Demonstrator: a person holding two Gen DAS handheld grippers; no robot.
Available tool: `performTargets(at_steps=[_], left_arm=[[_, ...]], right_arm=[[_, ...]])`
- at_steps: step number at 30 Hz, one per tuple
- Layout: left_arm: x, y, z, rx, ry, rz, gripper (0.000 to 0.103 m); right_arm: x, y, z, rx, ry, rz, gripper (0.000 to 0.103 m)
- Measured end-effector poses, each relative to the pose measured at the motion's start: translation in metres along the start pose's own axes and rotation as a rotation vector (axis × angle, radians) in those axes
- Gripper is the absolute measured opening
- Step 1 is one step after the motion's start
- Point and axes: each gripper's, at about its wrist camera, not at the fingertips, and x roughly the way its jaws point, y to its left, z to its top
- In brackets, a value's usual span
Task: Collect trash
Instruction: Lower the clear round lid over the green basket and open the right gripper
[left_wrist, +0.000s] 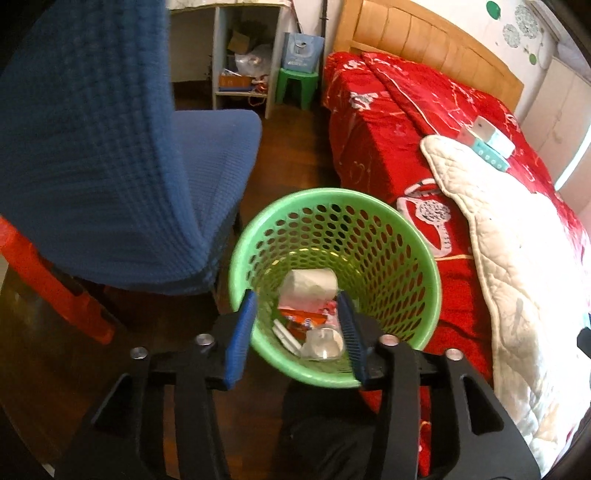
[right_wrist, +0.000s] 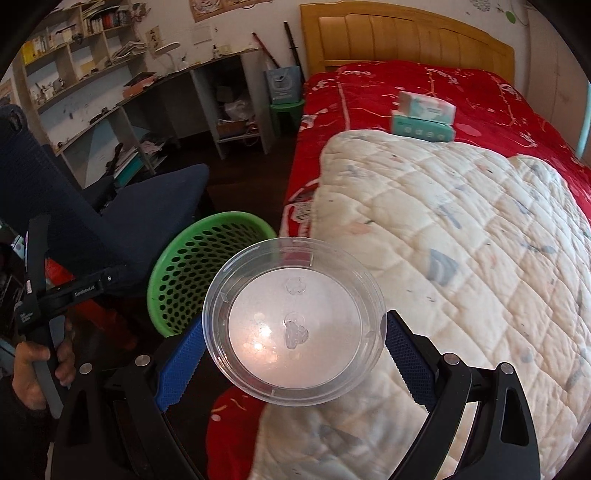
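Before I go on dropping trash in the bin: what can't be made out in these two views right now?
- Bin floor, left wrist view: left gripper fingers and the near wall hide part of the trash.
- Bin, right wrist view: the clear lid in the right gripper covers its right side; contents unseen.
- Boxes on the bed: print too small.
- Left gripper's fingertips, right wrist view: cut off by the frame edge.

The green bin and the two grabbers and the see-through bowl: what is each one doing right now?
Green bin: upright on the floor beside the bed, partly filled with trash.
Left gripper: jaws open above the bin, nothing between them.
Right gripper: jaws closed on the clear bowl.
Clear bowl: held up, its opening facing the camera, empty.
Paper roll: lying inside the bin.
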Motion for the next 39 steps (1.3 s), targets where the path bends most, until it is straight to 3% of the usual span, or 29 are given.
performTargets(at_steps=[9, 20, 31, 39], left_arm=[[-0.025, 0.011, -0.006, -0.002, -0.048, 0.02, 0.062], [-0.037, 0.026, -0.011, -0.027, -0.068, 0.012, 0.065], [-0.038, 0.036, -0.016, -0.056, -0.061, 0.004, 0.065], [-0.041, 0.034, -0.018, -0.059, -0.062, 0.003, 0.068]], right_arm=[[0.032, 0.038, 0.015, -0.038, 0.022, 0.056, 0.09], [0.082, 0.078, 0.032, -0.043, 0.073, 0.1, 0.09], [0.126, 0.092, 0.041, 0.018, 0.125, 0.138, 0.092], [0.123, 0.085, 0.036, 0.059, 0.132, 0.17, 0.093]])
